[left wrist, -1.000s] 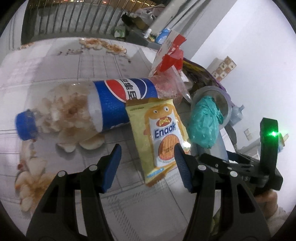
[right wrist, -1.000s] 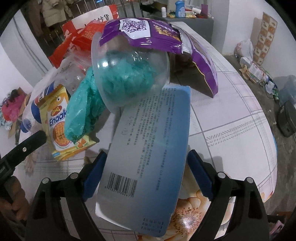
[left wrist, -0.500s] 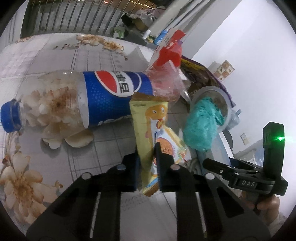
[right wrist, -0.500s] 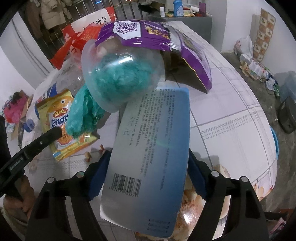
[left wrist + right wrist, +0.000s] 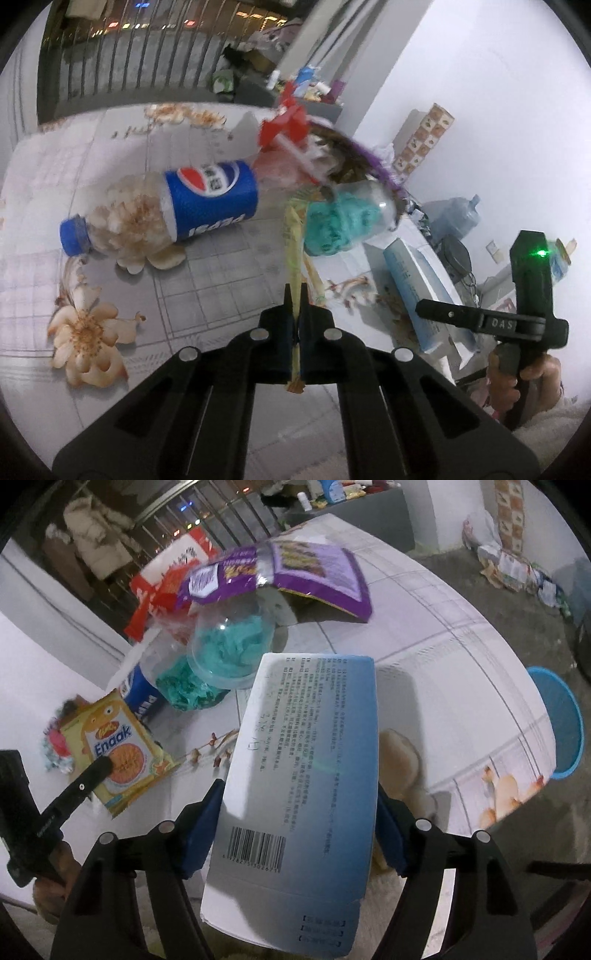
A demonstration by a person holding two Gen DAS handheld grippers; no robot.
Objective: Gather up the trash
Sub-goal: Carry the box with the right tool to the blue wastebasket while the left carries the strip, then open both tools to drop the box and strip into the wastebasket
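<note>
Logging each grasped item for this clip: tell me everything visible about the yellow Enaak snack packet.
The Enaak packet is a flat, glossy yellow pouch with a cartoon face, a white panel with blue lettering, a round orange snack picture and a blue bottom strip. The left gripper is shut on its lower end, holding it edge-on to that camera and apparently lifted off the table. It looks crinkled, probably empty.

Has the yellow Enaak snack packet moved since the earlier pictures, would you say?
Yes. The Enaak packet has lifted off the table, turned edge-on, away from the Pepsi bottle.

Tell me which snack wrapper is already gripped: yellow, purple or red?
The yellow Enaak snack wrapper: the left gripper is shut on its edge. The purple foil bag and red wrapper lie ungripped in the pile on the table.
</note>
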